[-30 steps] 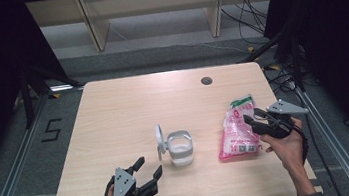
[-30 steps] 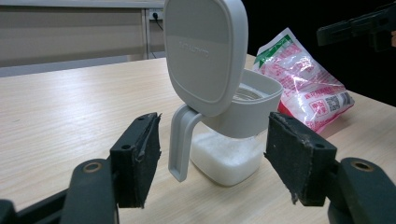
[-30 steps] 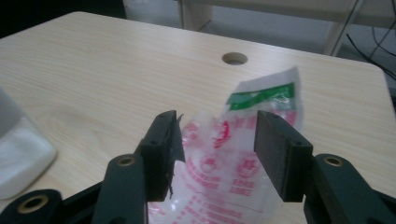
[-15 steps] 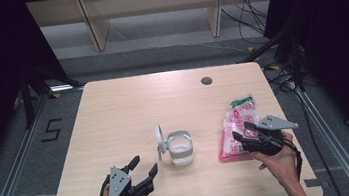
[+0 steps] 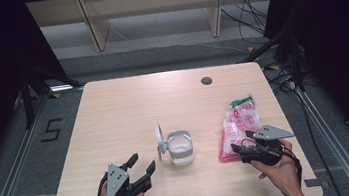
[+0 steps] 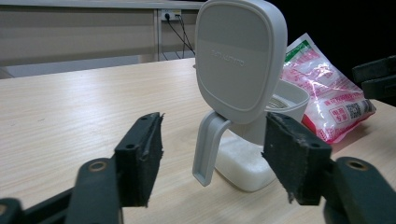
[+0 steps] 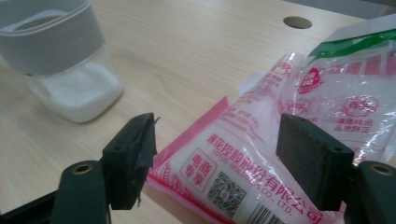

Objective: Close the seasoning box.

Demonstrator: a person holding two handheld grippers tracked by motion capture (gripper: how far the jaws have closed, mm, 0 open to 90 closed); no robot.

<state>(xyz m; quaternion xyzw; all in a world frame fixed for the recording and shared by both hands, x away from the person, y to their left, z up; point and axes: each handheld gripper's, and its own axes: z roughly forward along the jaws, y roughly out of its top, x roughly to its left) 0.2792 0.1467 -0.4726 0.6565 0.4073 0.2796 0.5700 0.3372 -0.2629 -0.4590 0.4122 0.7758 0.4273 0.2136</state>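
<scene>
Right gripper (image 5: 241, 148): jaws wide, lately opening, nothing pressed; near corner of the pink bag (image 7: 261, 154) sits between the pads without contact. Left gripper (image 5: 141, 165): jaws wide, lately closing a little, empty, aimed at the container (image 5: 180, 147) just ahead, apart from it.
Pink bag: glossy crinkled plastic, red print, green-and-white top, white grains inside; lies flat, near the table's right edge.
Container: translucent plastic, squared with rounded corners, white powder at the bottom; grey lid (image 6: 240, 56) stands open upright on its hinge.
Table (image 5: 128, 108): pale wood grain, bare room beyond and left of the container; dark round hole (image 5: 206, 80) near the far edge
</scene>
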